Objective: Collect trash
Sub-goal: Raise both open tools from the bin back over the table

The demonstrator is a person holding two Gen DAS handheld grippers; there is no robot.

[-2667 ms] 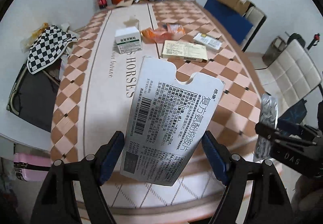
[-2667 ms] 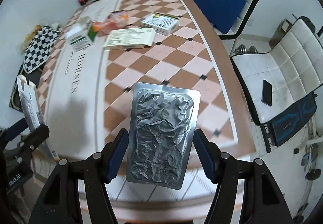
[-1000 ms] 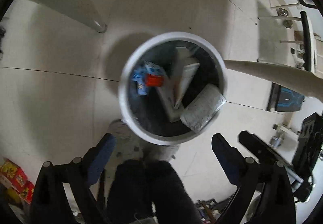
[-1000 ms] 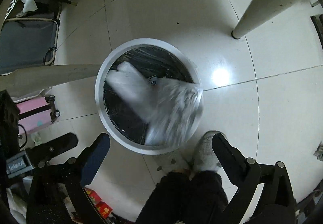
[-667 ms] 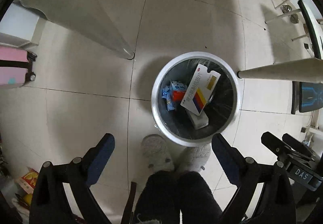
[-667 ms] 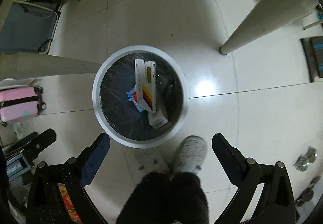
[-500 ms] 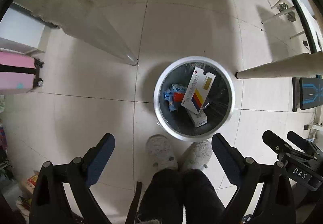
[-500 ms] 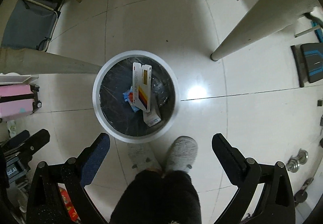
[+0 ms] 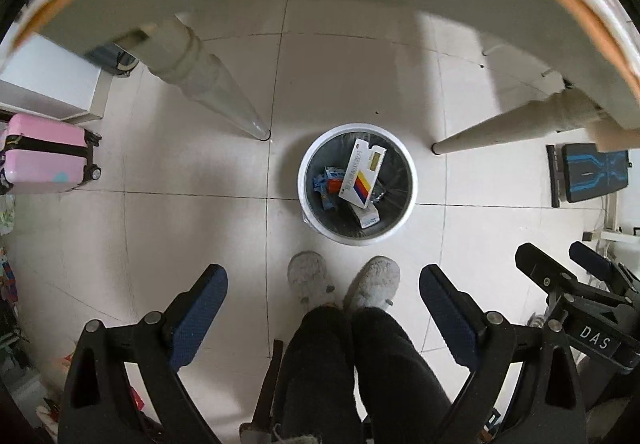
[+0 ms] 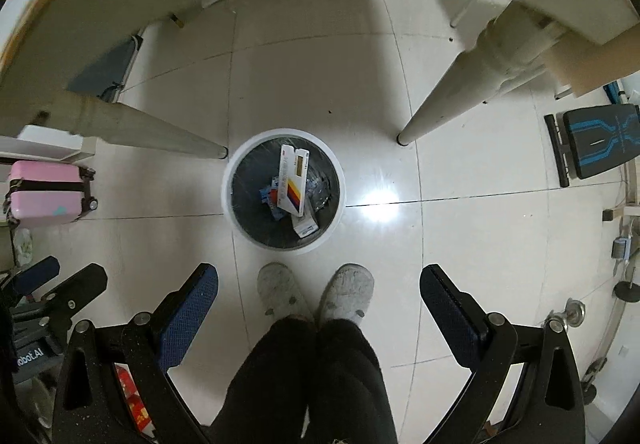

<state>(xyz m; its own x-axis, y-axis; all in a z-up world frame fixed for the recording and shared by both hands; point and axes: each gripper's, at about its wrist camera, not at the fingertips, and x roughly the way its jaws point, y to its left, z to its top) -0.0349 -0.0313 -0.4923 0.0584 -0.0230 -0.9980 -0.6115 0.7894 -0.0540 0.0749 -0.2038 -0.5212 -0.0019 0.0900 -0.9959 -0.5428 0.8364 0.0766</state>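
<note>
I hold my left claw (image 9: 323,318) & right claw (image 10: 319,318) wide open w/ nothing in them, up over the trash bin (image 10: 240,222), since the medicine box (image 10: 293,185) lies inside.

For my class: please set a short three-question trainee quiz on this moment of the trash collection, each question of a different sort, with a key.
1. True or false: the left gripper holds a box.
2. Multiple choice: the white trash bin stands (A) on the table, (B) on the floor between two table legs, (C) beside the pink suitcase.
3. Short answer: what lies on top in the bin?

Key:
1. False; both the left gripper and the right gripper are open and hold nothing.
2. B.
3. A white medicine box with red, yellow and blue stripes.
</note>
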